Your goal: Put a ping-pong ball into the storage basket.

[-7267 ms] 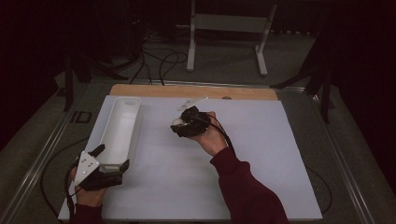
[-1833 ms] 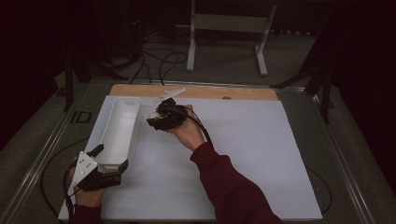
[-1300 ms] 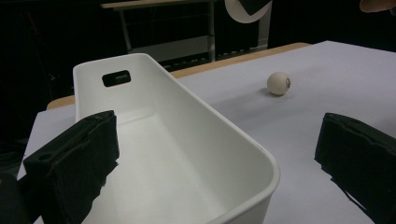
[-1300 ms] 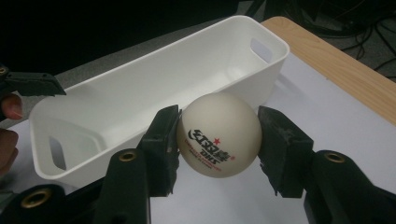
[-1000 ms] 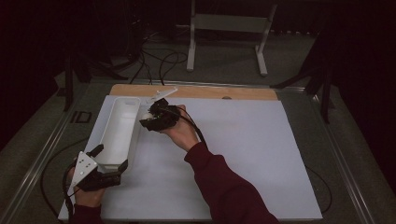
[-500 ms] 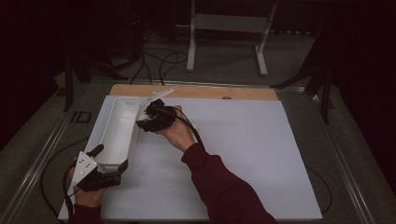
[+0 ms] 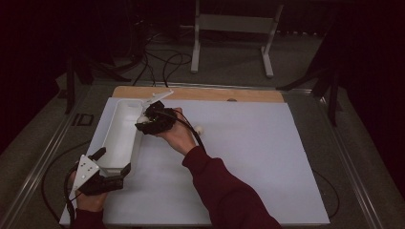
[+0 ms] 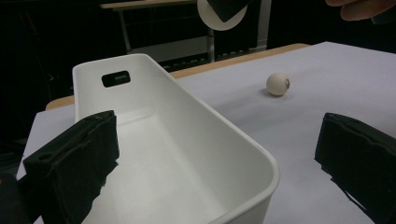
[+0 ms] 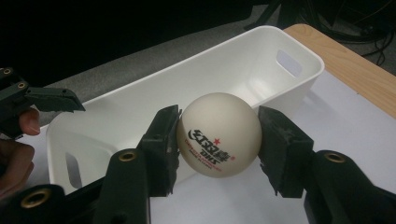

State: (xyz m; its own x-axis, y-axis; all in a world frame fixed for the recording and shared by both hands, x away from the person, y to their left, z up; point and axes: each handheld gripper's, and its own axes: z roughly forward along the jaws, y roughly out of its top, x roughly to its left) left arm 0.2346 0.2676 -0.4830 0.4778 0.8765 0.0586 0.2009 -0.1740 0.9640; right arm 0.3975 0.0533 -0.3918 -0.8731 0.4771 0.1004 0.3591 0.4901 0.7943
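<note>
Right gripper [image 9: 218, 135] clamped on a white ball [image 9: 218, 134], jaws pressing both sides, red and black print facing the camera. From the high view, ball [image 7: 143, 119] hanging right at the bin [image 7: 125, 121] rim, roughly 10 o'clock on the surface [image 7: 248, 157]. Bin long, white, with handle slots at both ends, lying along the 9 o'clock edge. Left gripper [image 7: 102, 164] parked at the near end of the bin around 7 o'clock, jaws spread wide, straddling the corner of the bin [image 8: 187, 158], gripping nothing. Second ball [image 7: 198, 129] loose on the surface near 12 o'clock of centre, just beside the right hand [image 7: 179, 136].
</note>
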